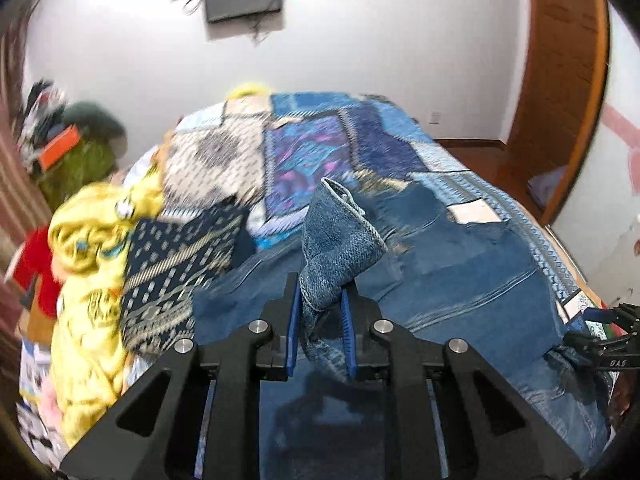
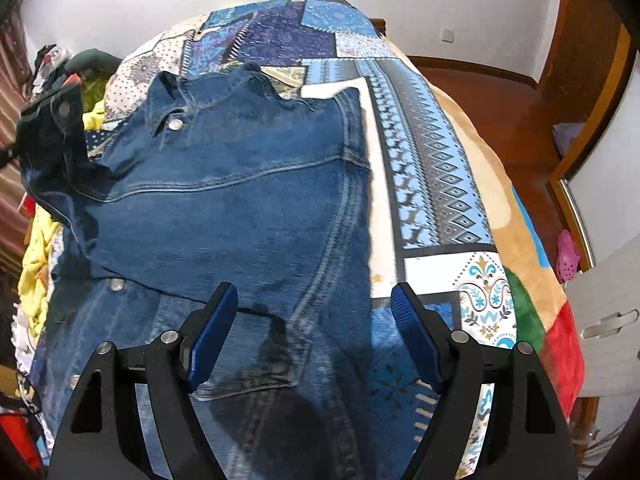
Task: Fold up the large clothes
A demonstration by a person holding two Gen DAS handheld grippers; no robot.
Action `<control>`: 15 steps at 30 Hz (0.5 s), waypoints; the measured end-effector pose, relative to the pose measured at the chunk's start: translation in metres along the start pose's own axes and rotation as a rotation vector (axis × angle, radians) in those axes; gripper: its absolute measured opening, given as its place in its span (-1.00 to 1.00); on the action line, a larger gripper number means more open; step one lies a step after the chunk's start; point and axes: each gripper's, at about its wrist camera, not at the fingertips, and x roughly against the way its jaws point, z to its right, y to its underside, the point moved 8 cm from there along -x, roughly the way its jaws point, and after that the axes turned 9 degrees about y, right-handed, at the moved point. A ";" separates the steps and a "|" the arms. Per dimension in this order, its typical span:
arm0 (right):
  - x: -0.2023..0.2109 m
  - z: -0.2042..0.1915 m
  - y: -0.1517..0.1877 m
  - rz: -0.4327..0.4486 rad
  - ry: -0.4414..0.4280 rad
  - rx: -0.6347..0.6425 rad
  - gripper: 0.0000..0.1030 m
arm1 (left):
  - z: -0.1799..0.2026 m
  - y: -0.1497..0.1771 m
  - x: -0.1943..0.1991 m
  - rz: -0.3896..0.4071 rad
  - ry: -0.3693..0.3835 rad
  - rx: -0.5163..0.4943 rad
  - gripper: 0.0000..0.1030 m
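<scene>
A large blue denim jacket point(image 2: 240, 200) lies spread on a bed with a blue patchwork cover point(image 2: 424, 152). My left gripper point(image 1: 320, 300) is shut on a raised fold of the jacket's denim point(image 1: 336, 240), lifted above the rest of the jacket point(image 1: 460, 272). My right gripper point(image 2: 314, 300) is open and empty, hovering just above the jacket's lower part, near its right edge. The right gripper also shows at the right edge of the left wrist view point(image 1: 608, 340).
A heap of clothes lies on the left of the bed: yellow fabric point(image 1: 88, 248), a navy patterned piece point(image 1: 176, 272), a red item point(image 1: 36, 268). A wooden door frame point(image 1: 560, 92) and white wall stand behind. A white cabinet point(image 2: 608, 304) stands right of the bed.
</scene>
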 end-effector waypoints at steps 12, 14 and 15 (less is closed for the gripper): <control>0.006 -0.040 0.003 -0.008 0.013 0.084 0.48 | -0.065 0.099 -0.024 -0.140 -0.100 0.103 -0.60; 0.005 -0.045 0.003 -0.011 0.024 0.100 0.48 | -0.073 0.112 -0.028 -0.183 -0.116 0.093 -0.48; 0.004 -0.046 0.002 -0.012 0.032 0.106 0.48 | -0.074 0.117 -0.030 -0.199 -0.110 0.092 -0.42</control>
